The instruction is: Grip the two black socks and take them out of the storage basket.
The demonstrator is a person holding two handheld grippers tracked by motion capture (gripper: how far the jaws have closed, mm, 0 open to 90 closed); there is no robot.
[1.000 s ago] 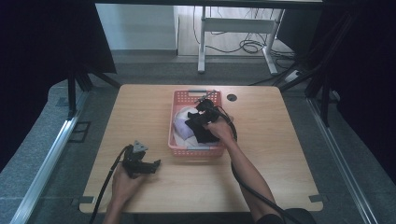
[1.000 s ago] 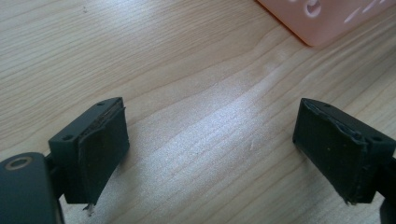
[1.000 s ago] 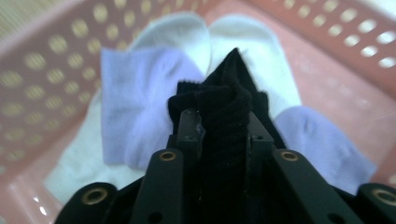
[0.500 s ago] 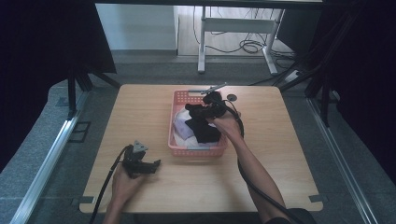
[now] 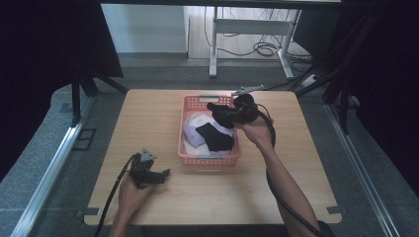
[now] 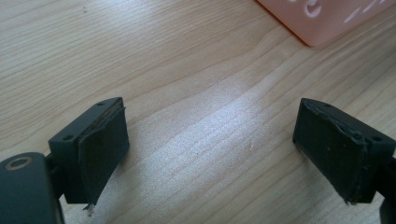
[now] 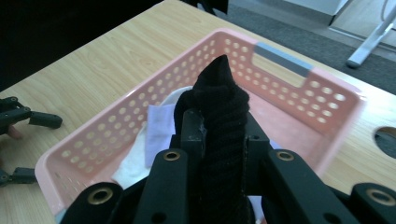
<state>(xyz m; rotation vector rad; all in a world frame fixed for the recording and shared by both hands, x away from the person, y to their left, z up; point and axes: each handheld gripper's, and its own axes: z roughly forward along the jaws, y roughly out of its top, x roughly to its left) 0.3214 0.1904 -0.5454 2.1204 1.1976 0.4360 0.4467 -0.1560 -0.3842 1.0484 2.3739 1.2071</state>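
**Pulling the black sock out of the basket**

Right gripper (image 7: 219,140) is clamped tight on a black sock (image 7: 219,107), held above the pink basket (image 5: 210,159) at about 1 o'clock from its middle. I'd lift straight up so the trailing end doesn't drag the white cloth (image 5: 195,129) out too. Left gripper (image 6: 212,149) sits jaws wide apart, nothing between them, on the table (image 5: 148,113) at 7 o'clock. No readable labels anywhere
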